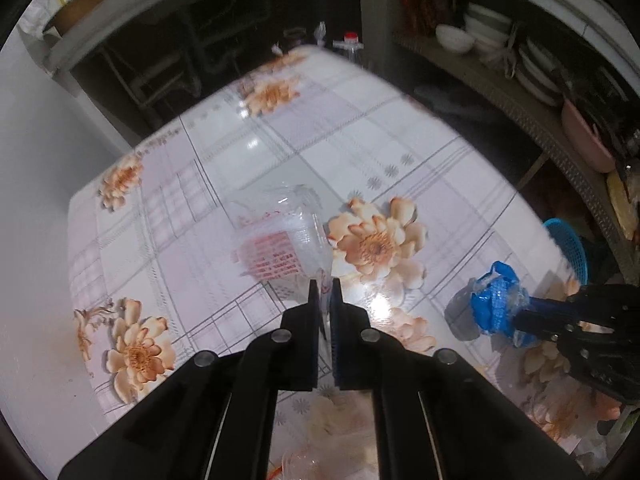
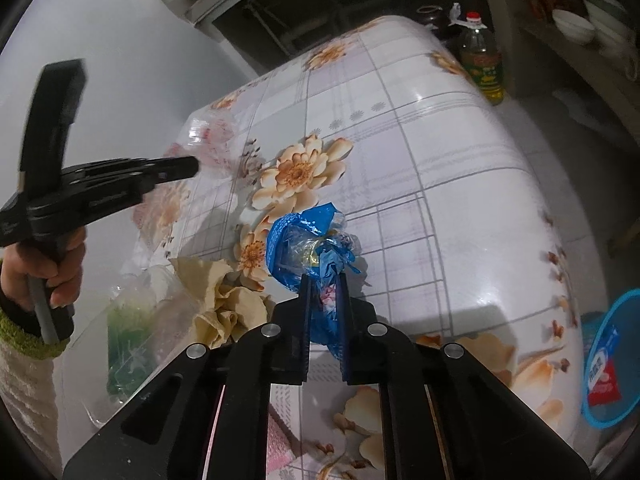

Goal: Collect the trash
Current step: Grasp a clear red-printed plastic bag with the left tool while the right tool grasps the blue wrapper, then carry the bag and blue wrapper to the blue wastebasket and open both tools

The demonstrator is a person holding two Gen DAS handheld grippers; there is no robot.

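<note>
Now my left tool (image 1: 325,284) has its jaws pinched almost together on the edge of a clear wrapper (image 1: 280,236) with red print. The wrapper hangs out ahead of the tips, above the flowered worktop (image 1: 360,140); the picture is blurred there, so I cannot tell whether any of it touches the cloth. From the right wrist view that same tool (image 2: 192,166) shows side-on at the left, with my hand (image 2: 44,272) around its grip and a cream sleeve with a green cuff (image 2: 24,336) below it.

My right tool (image 2: 323,280) is clamped narrow on a crumpled blue bag (image 2: 304,248), which has clear film bunched up in it. The bag fills the gap between the jaws and bulges out past the tips. In the left wrist view the right tool (image 1: 520,318) comes in from the right edge with the blue bag (image 1: 494,304) at its tip, near the worktop's right side.

Other trash lies on the near left part of the worktop: a crumpled beige paper (image 2: 220,304) and, just beside it, a clear bag with something green (image 2: 128,344) inside. A blue basket (image 2: 612,360) stands off the worktop's right edge, lower down, with a red and white packet (image 2: 602,376) in it. A bottle with a red cap (image 2: 480,60) stands beyond the far end.
</note>
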